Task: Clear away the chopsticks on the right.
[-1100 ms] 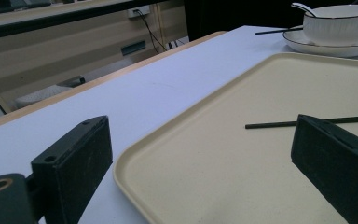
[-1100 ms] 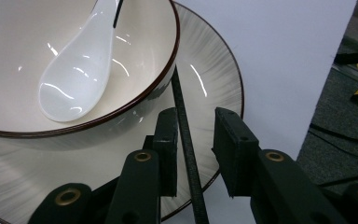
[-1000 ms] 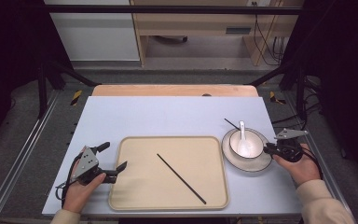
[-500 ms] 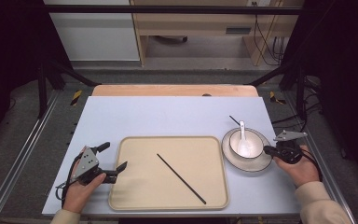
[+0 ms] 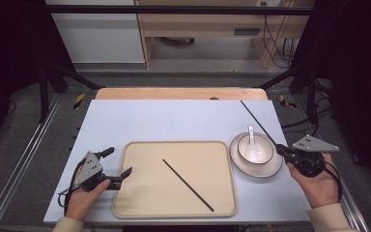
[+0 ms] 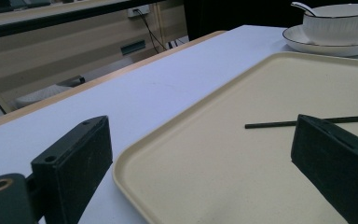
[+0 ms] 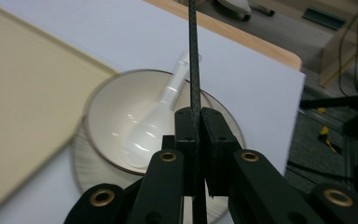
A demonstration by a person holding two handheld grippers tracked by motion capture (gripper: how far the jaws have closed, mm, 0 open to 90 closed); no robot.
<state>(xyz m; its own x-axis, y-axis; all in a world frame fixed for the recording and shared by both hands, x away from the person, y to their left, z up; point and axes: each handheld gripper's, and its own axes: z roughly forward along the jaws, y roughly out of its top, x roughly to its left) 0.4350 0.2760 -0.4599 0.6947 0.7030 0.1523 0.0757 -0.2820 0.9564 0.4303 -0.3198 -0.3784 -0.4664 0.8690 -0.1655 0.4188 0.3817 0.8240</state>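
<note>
A beige tray [image 5: 145, 193] lies at the front middle of the pale blue table [image 5: 174, 121], with one black chopstick [image 5: 187, 185] lying aslant on it. To its right, a white bowl [image 5: 261, 153] holding a white spoon [image 5: 250, 137] stands on a plate [image 5: 239, 162]. My right gripper [image 5: 281, 149] is shut on a second chopstick [image 5: 260, 123], which points up and away over the bowl [image 7: 116, 107]. In its own view the right gripper [image 7: 196, 116] pinches the stick [image 7: 194, 56] above the spoon [image 7: 158, 116]. My left gripper [image 5: 117, 163] is open astride the tray's left edge [image 6: 168, 154], the lying chopstick [image 6: 270, 124] beyond it.
A wooden strip [image 5: 178, 93] runs along the table's far edge, with shelving and cables on the floor behind. Metal rails [image 5: 24, 159] flank the table. Bare table surface lies beyond the tray. The bowl and plate [image 6: 326, 44] appear far right in the left gripper view.
My right gripper has tipped the held chopstick so that its far tip now reaches toward the table's far edge. The left gripper and the tray's chopstick have stayed still.
</note>
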